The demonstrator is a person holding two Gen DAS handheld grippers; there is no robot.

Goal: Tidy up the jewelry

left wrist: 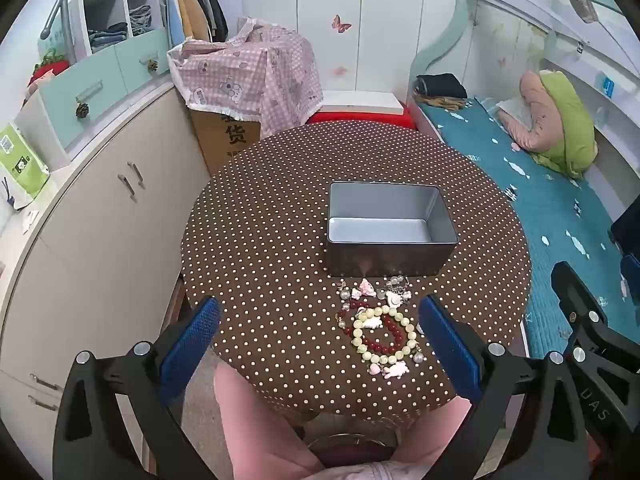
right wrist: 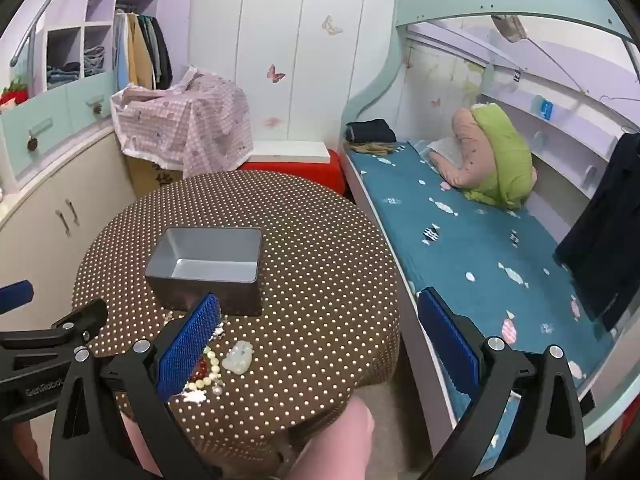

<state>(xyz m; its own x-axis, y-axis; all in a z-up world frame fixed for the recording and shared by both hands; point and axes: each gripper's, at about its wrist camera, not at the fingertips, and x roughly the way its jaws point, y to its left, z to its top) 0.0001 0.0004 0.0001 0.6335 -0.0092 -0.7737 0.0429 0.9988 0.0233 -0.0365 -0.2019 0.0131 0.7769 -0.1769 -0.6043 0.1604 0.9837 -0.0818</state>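
Left gripper (left wrist: 320,344): I read it as spread wide, blue pads far apart, holding nothing and touching nothing, hanging above the near edge of the counter (left wrist: 260,220).

Between its fingers, slightly toward the right one: jewelry pile (left wrist: 378,320) lying on the polka-dot cloth. Items I can make out: cream bead bracelet (left wrist: 362,344), dark red bead bracelet (left wrist: 390,334) overlapping it, pink charms (left wrist: 394,370) at the near end, pearl pieces at the far end.

Just beyond the pile: grey tin box (left wrist: 390,228), lidless, interior bare, upright.

Right gripper (right wrist: 318,344): also fully parted, nothing between the pads. Its left finger (right wrist: 188,344) hangs over the jewelry pile, hiding part of it; I cannot tell whether it touches. A pale carved pendant (right wrist: 239,356) lies just right of that finger. Its right finger is off the counter, over the bed (right wrist: 480,240).

Ahead-left of it: the same tin box.
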